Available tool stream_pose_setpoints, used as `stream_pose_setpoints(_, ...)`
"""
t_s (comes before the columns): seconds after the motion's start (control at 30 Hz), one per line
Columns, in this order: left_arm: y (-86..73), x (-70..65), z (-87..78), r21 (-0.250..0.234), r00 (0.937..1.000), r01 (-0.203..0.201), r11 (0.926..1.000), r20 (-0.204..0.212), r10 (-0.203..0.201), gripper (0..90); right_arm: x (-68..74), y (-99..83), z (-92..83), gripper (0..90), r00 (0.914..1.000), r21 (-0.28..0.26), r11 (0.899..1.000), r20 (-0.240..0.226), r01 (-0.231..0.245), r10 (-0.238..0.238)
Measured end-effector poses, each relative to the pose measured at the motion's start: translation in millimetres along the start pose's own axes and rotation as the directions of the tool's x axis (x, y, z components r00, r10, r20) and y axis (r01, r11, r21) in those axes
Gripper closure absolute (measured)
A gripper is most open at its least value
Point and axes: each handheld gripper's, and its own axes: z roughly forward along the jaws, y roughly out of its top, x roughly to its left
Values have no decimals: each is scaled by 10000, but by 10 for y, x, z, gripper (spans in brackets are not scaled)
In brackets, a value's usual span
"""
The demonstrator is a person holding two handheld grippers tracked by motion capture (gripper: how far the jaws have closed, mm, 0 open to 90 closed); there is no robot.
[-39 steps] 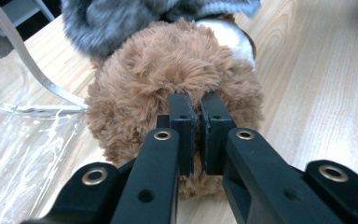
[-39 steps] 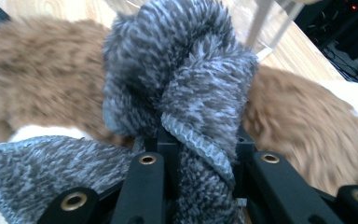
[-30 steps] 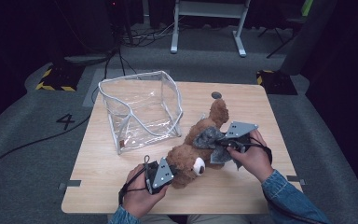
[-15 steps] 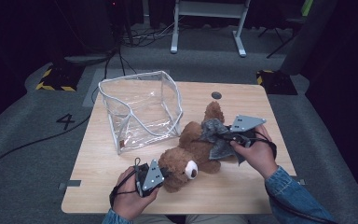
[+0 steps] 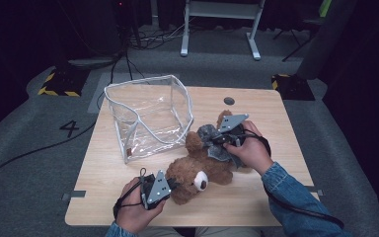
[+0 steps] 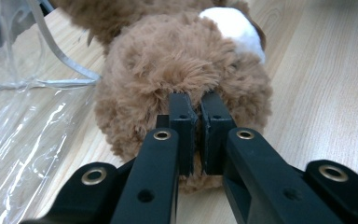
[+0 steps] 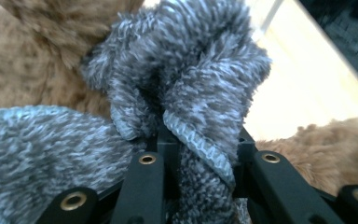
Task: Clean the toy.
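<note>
Gripping one teddy bear: two grippers, left, right.

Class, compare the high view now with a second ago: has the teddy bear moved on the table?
Yes. The teddy bear has slid toward the clear bag; its head now lies nearer the table's near left side.

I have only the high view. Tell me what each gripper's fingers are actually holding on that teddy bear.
Observer: The left gripper is pinched shut on the brown fur at the back of the teddy bear head.
Operator: Now report the right one.
Observer: The right gripper is closed on a fold of the bear's grey knitted sweater, not on the fur.
Operator: Give me the bag's position relative to the left gripper.
Observer: The clear plastic bag lies on the wooden table beside the bear's head, at the left of the left gripper view.
</note>
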Motion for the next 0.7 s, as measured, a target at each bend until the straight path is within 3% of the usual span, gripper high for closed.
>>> stream_pose_setpoints(0.17, -12, 78, -38, 142, 9982, -89, 9999, -584, 97, 854, 45, -141, -176, 747, 9998, 831, 9963, 11, -208, 208)
stream_pose_setpoints(0.23, -25, 122, -39, 99, 9975, 60, 9999, -698, -53, 854, 59, -221, -253, 748, 9998, 1303, 9915, 180, -32, 9)
stream_pose_setpoints(0.37, -49, 200, -12, 317, 9943, -26, 9995, -1062, 60, 854, 55, -405, -328, 747, 9995, 1638, 9860, 169, -299, 275)
stream_pose_setpoints(0.53, -116, 280, 24, 142, 9952, 220, 9997, -957, -205, 854, -29, -727, -397, 737, 9950, 2063, 9736, 427, -973, 904)
stream_pose_setpoints(0.63, -131, 296, 43, 102, 9949, 304, 9995, -967, -293, 854, -47, -753, -583, 735, 9879, 1503, 9787, 882, -1397, 1275)
stream_pose_setpoints(0.7, -125, 292, 47, 144, 9946, 296, 9995, -1000, -280, 854, 1, -681, -712, 736, 9839, 713, 9860, 1076, -1505, 1424)
